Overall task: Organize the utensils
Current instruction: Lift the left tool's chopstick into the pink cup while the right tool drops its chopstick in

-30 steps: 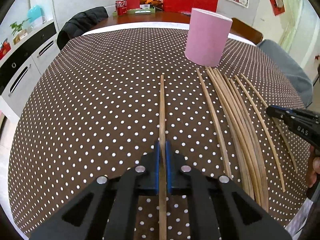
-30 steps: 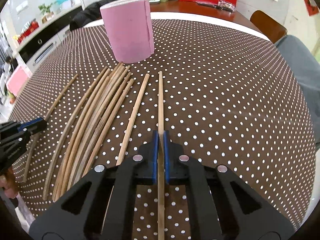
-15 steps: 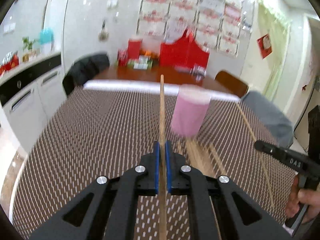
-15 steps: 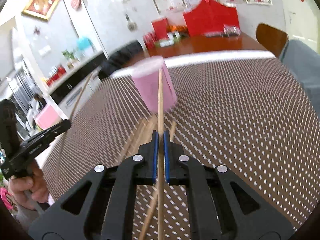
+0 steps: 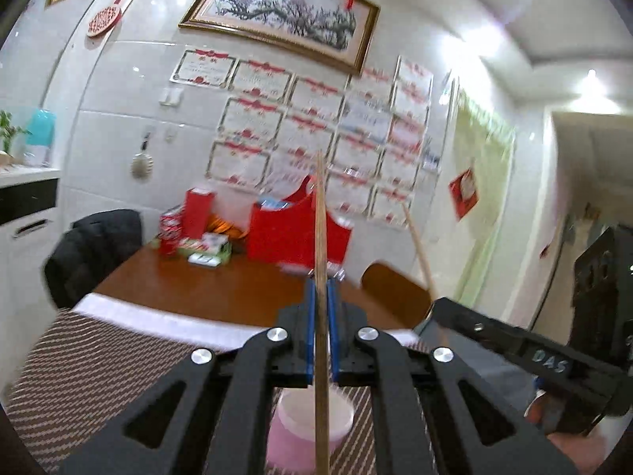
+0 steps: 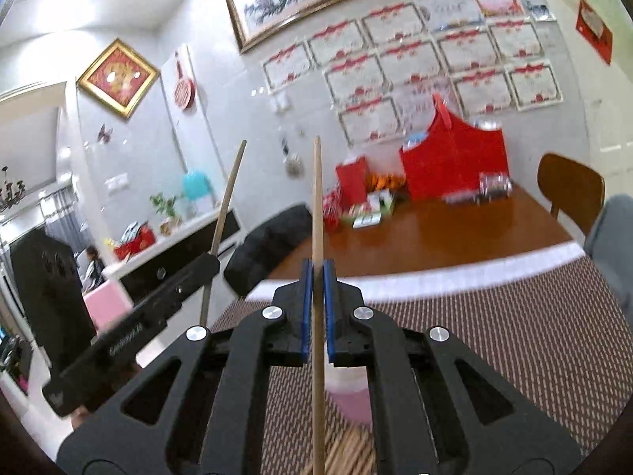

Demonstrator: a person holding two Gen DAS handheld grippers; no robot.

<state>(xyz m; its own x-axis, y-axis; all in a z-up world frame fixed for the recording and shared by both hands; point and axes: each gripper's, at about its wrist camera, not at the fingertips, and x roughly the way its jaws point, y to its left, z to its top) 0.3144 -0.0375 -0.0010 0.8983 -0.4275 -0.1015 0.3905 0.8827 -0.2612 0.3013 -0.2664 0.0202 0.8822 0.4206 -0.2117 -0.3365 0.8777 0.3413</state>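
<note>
Both chopsticks have been lifted off the dotted desk [image 5: 99,340] since the earlier frame and are now carried nearly level above the pink cup [image 5: 308,427]. Left gripper [image 5: 321,328] fingers are clamped on one chopstick [image 5: 321,237]; right gripper [image 6: 317,308] fingers are clamped on another chopstick [image 6: 317,206]. Transport step is judged in hand. Next, tips must be tilted down over the cup's mouth before release. Remaining sticks [image 6: 348,451] lie just before the cup.

My pink cup [image 5: 308,427] sits mostly hidden behind my left gripper [image 5: 321,316], and the chopstick [image 5: 321,277] it holds runs off the bottom edge. In the right wrist view the loose chopsticks [image 6: 352,455] are blurred and cut off below. The tablecloth [image 6: 514,316] dots smear into streaks.
</note>
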